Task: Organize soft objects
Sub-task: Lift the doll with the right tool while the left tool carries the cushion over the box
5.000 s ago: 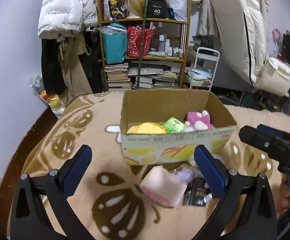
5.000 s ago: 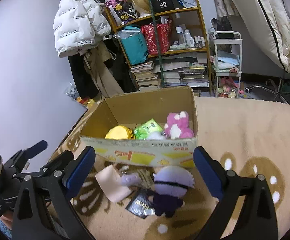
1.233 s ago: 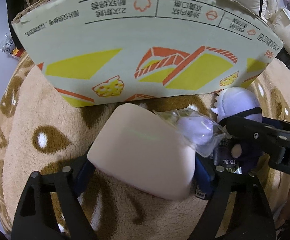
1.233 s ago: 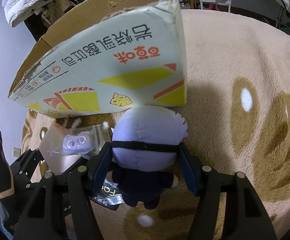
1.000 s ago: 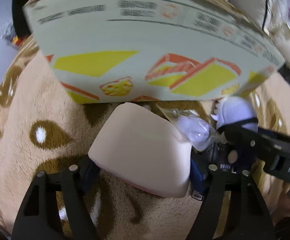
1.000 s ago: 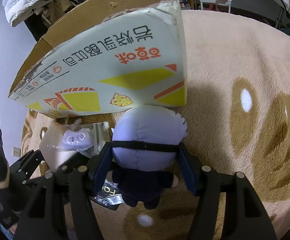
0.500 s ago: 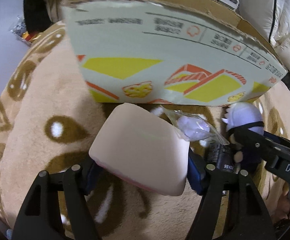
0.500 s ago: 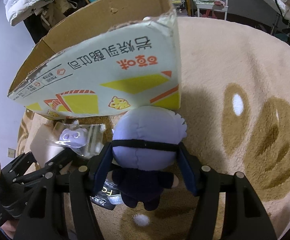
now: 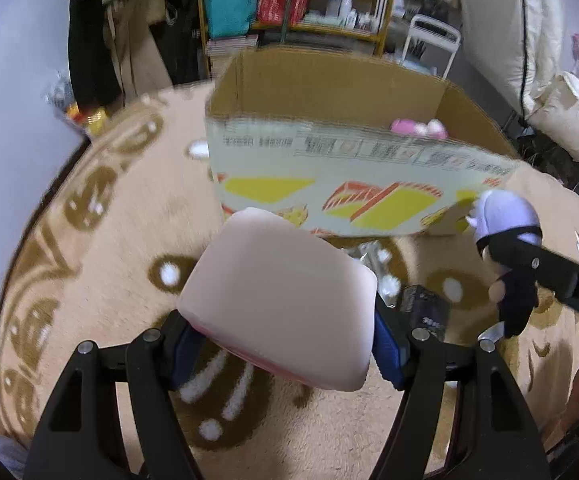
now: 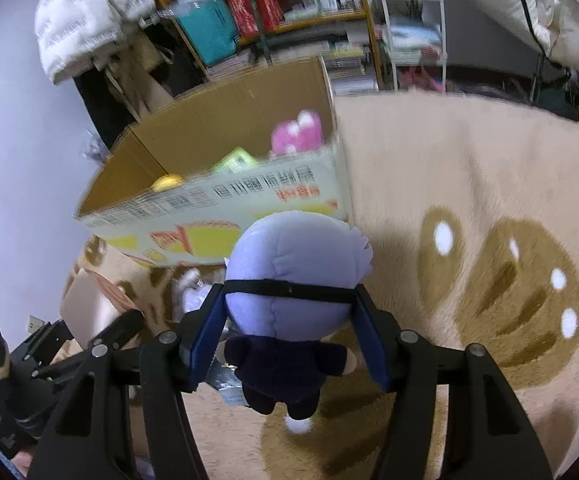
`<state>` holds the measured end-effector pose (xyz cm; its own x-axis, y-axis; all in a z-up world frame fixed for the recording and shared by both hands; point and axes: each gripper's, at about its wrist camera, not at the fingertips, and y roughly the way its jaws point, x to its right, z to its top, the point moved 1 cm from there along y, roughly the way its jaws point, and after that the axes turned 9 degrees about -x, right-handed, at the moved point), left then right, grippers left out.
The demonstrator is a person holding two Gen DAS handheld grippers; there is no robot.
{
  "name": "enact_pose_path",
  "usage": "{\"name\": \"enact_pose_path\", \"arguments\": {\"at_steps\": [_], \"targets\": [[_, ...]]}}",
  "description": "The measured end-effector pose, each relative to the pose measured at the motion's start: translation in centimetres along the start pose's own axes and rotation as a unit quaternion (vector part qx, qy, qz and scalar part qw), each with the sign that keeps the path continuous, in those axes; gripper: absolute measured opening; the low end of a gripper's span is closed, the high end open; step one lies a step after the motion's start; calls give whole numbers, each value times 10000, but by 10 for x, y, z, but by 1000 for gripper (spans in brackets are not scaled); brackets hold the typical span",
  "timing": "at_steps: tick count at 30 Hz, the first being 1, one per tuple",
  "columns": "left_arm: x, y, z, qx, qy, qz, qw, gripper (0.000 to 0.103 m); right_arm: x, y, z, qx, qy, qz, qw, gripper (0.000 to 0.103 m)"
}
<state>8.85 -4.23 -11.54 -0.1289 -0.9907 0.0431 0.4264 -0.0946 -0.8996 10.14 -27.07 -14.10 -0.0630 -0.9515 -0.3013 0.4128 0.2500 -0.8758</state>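
Two soft things are up off the rug, one in each claw. The left gripper [image 9: 281, 344] has its blue pads squeezed against the sides of a pale pink foam block [image 9: 279, 300], which fills the middle of the left wrist view and sits tilted, its far edge rising toward the box. The right gripper [image 10: 287, 344] is clamped on a plush doll [image 10: 291, 280] with a lavender head, a black band across it and a dark navy body dangling below the pads; the same doll shows at the right edge of the left wrist view, held in front of the box's near corner.

Just beyond both grips stands the cardboard box [image 9: 349, 196], open at the top, its near wall printed with yellow and orange shapes and rows of text. Inside it, a pink plush [image 10: 297, 132] peeks over the rim at the right end, with a green packet [image 10: 235, 160] and a yellow item [image 10: 167, 182] further left.

On the rug [image 10: 469, 200], beige with brown paw-like patterns, a small clear bag [image 10: 193, 296] holding something pale purple lies between the two grippers, and a dark packet [image 9: 425, 312] lies just beside it; whether they touch is unclear.

Behind the box rise a wooden shelf [image 9: 301, 24] stacked with books and bags, a white puffer jacket [image 10: 89, 16] hanging at left, and a white trolley [image 10: 413, 28].
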Motion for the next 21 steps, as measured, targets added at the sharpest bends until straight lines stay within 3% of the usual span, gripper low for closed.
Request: {"name": "enact_pose_path", "arguments": {"at_steps": [5,11,21], "targets": [[6,-42,4,798,89,98,9967,71,-17,-42,3,677,-341,94,9971,65],[10,-85,24,1567,284,127,9872,71,-34,-76,23,1130,-619,310,9912,65],[14,-93,90,1971,486,72,9791,71,-65,-82,76,1407,-1149,263,9830,65]]}}
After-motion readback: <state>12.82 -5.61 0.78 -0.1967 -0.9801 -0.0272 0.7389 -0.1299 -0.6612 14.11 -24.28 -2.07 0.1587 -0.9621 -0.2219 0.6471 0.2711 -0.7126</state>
